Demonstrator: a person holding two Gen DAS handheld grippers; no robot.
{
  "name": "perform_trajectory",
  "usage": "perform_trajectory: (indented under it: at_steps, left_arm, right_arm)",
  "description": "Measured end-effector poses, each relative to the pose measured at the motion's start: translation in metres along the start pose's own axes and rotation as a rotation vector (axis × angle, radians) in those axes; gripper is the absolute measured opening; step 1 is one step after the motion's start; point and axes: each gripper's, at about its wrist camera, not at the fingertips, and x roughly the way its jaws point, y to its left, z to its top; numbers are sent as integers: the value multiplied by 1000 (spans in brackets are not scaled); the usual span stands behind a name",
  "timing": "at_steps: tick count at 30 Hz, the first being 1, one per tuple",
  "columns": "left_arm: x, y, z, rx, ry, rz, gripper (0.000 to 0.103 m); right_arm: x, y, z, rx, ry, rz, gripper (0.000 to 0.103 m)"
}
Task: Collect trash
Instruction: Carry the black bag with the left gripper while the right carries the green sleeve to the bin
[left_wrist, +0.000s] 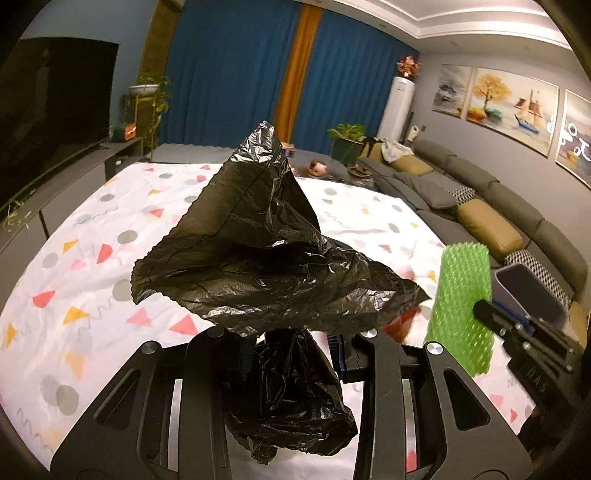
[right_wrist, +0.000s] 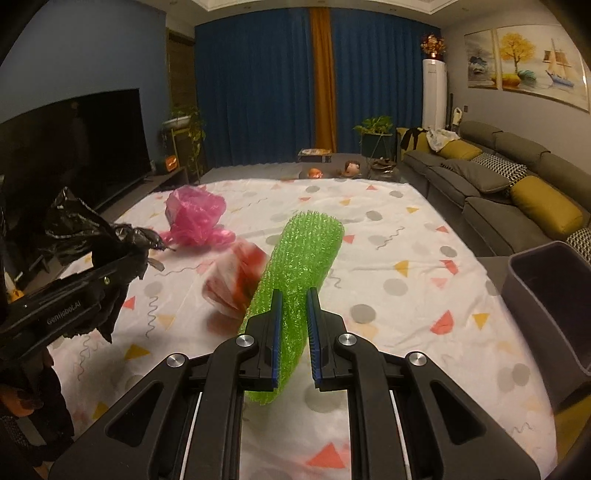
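left gripper (left_wrist: 291, 354): fingers pinching black bag (left_wrist: 266, 254), lifted off the sheet | right gripper (right_wrist: 293, 336): fingers pinching green foam net (right_wrist: 299, 266), probably bound for grey bin (right_wrist: 546, 295) right of fingers

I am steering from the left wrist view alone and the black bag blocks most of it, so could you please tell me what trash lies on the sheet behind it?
Observer: A crumpled pink plastic bag lies on the patterned sheet, toward the television side.
Operator: Thank you. Is anything else lying near it?
Observer: Yes, a red and white plastic bag lies nearer to us than the pink one.
Operator: And how does the right claw stand on the green piece?
Observer: The right claw grips the green foam net sleeve between its blue pads, lifted above the sheet.
Operator: Where is the bin?
Observer: The grey bin stands at the sheet's right edge, its visible inside empty.
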Motion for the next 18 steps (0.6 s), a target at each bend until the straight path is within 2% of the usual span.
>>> perform_trajectory:
  at_steps: [7, 18]
  left_arm:
    - [-6, -27, -7, 32, 17, -34, 31]
    - [-23, -82, -9, 117, -1, -69, 31]
  right_arm:
    - [-30, -26, -1, 35, -45, -20, 14]
    - [-70, -65, -7, 74, -106, -52, 14]
